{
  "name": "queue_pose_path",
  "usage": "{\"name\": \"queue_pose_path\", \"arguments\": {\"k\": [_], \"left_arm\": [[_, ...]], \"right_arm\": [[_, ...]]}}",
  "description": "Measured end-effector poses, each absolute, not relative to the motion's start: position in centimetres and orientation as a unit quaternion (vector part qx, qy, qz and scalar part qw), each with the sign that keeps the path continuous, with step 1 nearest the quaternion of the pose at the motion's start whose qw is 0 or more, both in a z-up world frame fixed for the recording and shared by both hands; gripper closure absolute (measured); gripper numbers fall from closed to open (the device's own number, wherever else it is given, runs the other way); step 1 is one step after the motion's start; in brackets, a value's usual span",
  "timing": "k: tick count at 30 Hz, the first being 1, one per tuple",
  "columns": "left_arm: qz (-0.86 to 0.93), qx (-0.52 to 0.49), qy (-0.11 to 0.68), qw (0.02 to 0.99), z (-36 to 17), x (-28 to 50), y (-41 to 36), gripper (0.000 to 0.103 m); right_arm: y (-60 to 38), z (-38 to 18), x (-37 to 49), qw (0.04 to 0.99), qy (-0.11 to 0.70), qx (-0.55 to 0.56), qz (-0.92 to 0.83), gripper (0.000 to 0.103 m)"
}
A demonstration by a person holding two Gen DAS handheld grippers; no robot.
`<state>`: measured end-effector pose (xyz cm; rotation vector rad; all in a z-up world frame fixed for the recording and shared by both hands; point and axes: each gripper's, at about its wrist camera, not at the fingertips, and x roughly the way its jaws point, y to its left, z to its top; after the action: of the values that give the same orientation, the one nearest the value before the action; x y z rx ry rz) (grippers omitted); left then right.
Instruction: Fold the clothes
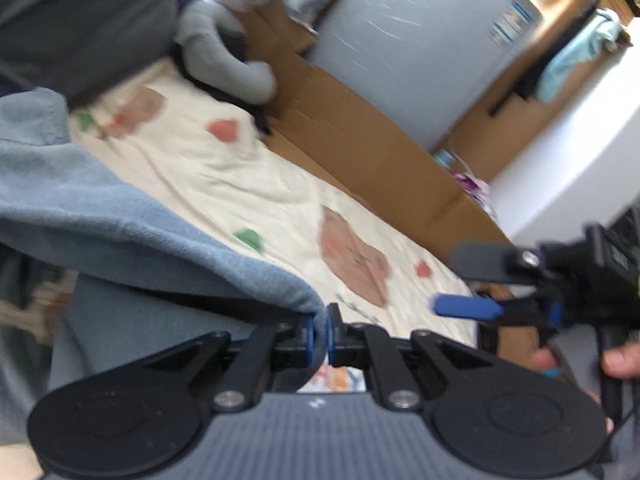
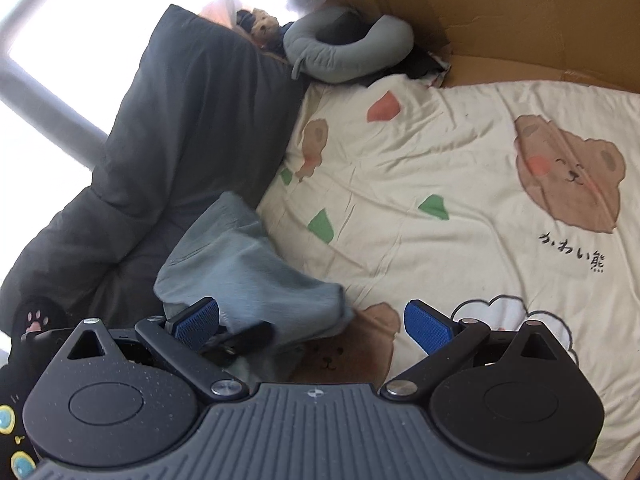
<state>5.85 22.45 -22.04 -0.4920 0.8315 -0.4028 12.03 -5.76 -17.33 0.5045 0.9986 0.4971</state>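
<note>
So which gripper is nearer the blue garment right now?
Left. The left gripper is shut on a corner of the blue garment. The right gripper is open beside it, not touching it.

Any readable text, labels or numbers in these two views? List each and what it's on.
"かわい熊": black handwriting-style print on the cream bear-pattern bedsheet, below the big bear face.
Blue-and-white sticker on the grey appliance: too blurred to read.
Small white mark on the right tool's body: a symbol, not text.
</note>
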Motion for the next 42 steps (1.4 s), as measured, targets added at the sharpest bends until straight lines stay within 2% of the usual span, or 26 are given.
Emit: {"name": "queue_pose_path", "arguments": {"k": [14, 18, 25, 28, 31, 32, 33, 35, 37, 42], "left_arm": [[-0.248, -0.274, 0.411, 0.834, -24.8, 3.5, 19.6, 0.097], [-0.247, -0.284, 0.407, 0.833, -25.2, 3.2, 19.7, 0.097], [-0.249, -0.272, 0.413, 0.832, -25.7, 3.3, 19.3, 0.097], [-0.251, -0.266, 0.417, 0.832, -25.7, 3.4, 19.3, 0.097], [-0.240, -0.266, 0.431, 0.828, -25.9, 3.3, 19.6, 0.097], [-0.235, -0.267, 0.435, 0.827, -25.9, 3.1, 19.7, 0.096], [-0.228, -0.269, 0.436, 0.828, -25.9, 2.8, 20.1, 0.094], [-0.214, -0.272, 0.439, 0.829, -25.8, 2.2, 20.9, 0.085], [-0.199, -0.274, 0.441, 0.831, -25.8, 1.6, 21.7, 0.064], [-0.116, -0.283, 0.452, 0.838, -26.2, 0.5, 25.7, 0.048]], "right_arm": [[-2.8, -21.6, 11.8, 0.772, 0.555, 0.194, 0.243, 0.003], [-1.9, -22.4, 11.7, 0.763, 0.571, 0.176, 0.247, 0.013], [-1.4, -23.8, 12.3, 0.751, 0.591, 0.176, 0.238, 0.021], [-1.4, -24.5, 12.7, 0.739, 0.601, 0.189, 0.240, 0.034], [-1.5, -25.2, 13.0, 0.732, 0.608, 0.204, 0.230, 0.059], [-1.5, -25.3, 13.0, 0.732, 0.609, 0.206, 0.227, 0.071], [-1.5, -25.4, 13.0, 0.733, 0.608, 0.205, 0.224, 0.081], [-1.5, -25.6, 13.0, 0.737, 0.608, 0.199, 0.219, 0.085], [-1.8, -25.6, 12.9, 0.742, 0.603, 0.200, 0.214, 0.087], [-3.6, -24.2, 13.6, 0.765, 0.587, 0.190, 0.184, 0.095]]}}
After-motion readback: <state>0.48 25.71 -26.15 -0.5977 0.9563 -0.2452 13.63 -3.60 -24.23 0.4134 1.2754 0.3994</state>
